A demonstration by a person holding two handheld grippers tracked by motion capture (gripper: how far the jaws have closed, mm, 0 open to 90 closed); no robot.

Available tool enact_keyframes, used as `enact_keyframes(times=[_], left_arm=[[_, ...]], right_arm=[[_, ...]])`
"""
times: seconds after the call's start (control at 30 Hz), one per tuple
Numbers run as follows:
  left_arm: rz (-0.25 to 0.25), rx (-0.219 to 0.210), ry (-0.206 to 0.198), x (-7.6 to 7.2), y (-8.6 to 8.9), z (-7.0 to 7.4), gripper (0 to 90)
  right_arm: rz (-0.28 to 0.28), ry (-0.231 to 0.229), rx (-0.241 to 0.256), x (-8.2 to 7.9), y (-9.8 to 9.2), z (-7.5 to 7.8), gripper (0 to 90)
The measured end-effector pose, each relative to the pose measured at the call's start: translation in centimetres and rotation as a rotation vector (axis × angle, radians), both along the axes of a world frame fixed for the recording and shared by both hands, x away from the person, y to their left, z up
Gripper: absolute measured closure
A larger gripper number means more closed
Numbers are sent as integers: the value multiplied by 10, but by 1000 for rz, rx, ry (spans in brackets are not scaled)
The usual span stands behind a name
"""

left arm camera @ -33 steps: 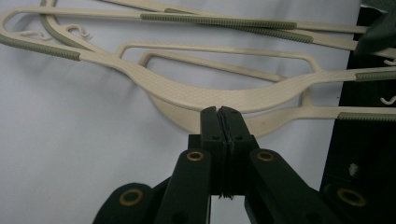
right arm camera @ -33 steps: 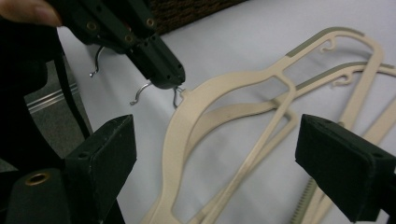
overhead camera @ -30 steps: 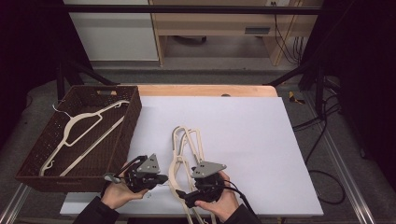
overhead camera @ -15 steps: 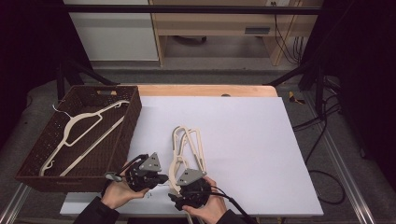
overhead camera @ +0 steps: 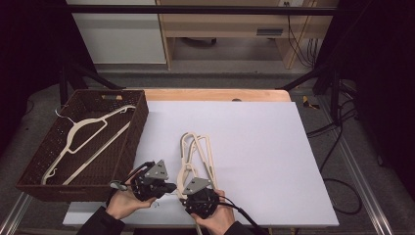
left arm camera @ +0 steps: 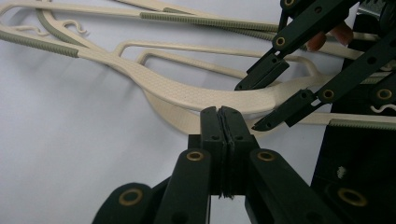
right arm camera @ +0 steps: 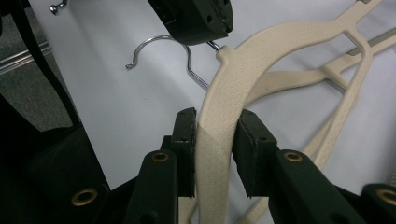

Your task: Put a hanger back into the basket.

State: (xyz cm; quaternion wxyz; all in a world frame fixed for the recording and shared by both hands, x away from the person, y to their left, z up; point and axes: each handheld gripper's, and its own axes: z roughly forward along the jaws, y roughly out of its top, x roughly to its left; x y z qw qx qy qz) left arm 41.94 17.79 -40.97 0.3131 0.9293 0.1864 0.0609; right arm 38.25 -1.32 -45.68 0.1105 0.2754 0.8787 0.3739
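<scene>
From my remote seat, going left to right: a brown wicker basket (overhead camera: pixel 134 128) sits at the tabletop's (overhead camera: pixel 274 147) left edge, one cream hanger (overhead camera: pixel 83 142) lying diagonally inside it. Just right of the basket's near corner, my left hand (overhead camera: pixel 123 203) comes in low from the bottom edge, palm cradling the left gripper (overhead camera: pixel 169 187), which points right toward the pile. In the left gripper view its fingers (left arm camera: pixel 215 140) are clenched tight together on nothing, their tips just short of the curved neck of the top hanger (left arm camera: pixel 187 91). That hanger belongs to a small stack of cream hangers (overhead camera: pixel 195 152) lying near the tabletop's front edge, left of centre. My right hand (overhead camera: pixel 220 218) sits close beside the left, wrist at the very front edge, and the right gripper (overhead camera: pixel 188 193) points up-left into the stack. In the right gripper view its fingers (right arm camera: pixel 187 140) are grasping the top hanger's shoulder just below the metal hook (right arm camera: pixel 161 51), which rests on the white surface. To the right, the tabletop lies wide and bare out to its far and right edges.
</scene>
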Motion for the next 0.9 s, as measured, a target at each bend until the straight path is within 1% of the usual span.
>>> enact_keyframes(times=[0.03, 0.07, 0.1, 0.13, 0.17, 0.2, 0.23, 0.27, 0.3, 0.33, 0.37, 0.4, 0.43, 0.53, 0.57, 0.63, 0.7, 0.73, 0.8, 0.9], left_arm=[[3, -9, 0, 0, 0, 0, 885], [2, -7, 0, 0, 0, 1, 883], [-1, -13, -5, 0, 2, 2, 879], [1, -30, -10, 0, 3, 4, 875], [14, -53, -28, -1, 5, 6, 829], [48, -99, -42, -2, 7, 9, 753], [58, -120, -51, -3, 9, 12, 692], [72, -153, -70, -4, 12, 16, 654], [95, -194, -91, -5, 15, 20, 570], [114, -233, -111, -6, 21, 26, 517], [126, -256, -132, -7, 24, 29, 461], [147, -281, -163, -8, 29, 34, 420], [166, -304, -185, -8, 35, 38, 367], [219, -362, -238, -10, 51, 48, 269], [235, -379, -246, -11, 57, 50, 252], [264, -401, -259, -11, 66, 53, 216], [281, -420, -263, -12, 73, 55, 204], [286, -422, -267, -11, 76, 55, 196], [291, -426, -269, -11, 77, 54, 182], [292, -409, -264, -10, 75, 50, 158]], right_arm=[[-8, 2, -4, -1, 0, 1, 712], [-12, 1, -6, -1, 0, 1, 714], [-17, 3, -3, -1, 0, 2, 716], [-17, 4, -2, -1, -1, 2, 718], [-12, 0, 2, -1, -2, 3, 720], [-22, 0, 0, -2, -2, 4, 723], [-18, 2, 10, -2, -4, 5, 726], [-26, 1, 7, -2, -5, 6, 727], [-25, -2, 8, -2, -6, 6, 728], [-34, -1, 13, -2, -7, 7, 730], [-35, -3, 11, -2, -9, 10, 732], [-38, -2, 13, -2, -10, 11, 733], [-45, -10, 17, -2, -12, 13, 735], [-58, -23, 20, -1, -19, 20, 742], [-67, -27, 22, -1, -22, 22, 745], [-81, -40, 27, 1, -27, 28, 750], [-101, -41, 35, 2, -33, 33, 757], [-100, -49, 35, 3, -37, 36, 760], [-110, -48, 37, 5, -44, 41, 768], [-147, -62, 48, 9, -55, 48, 783]])
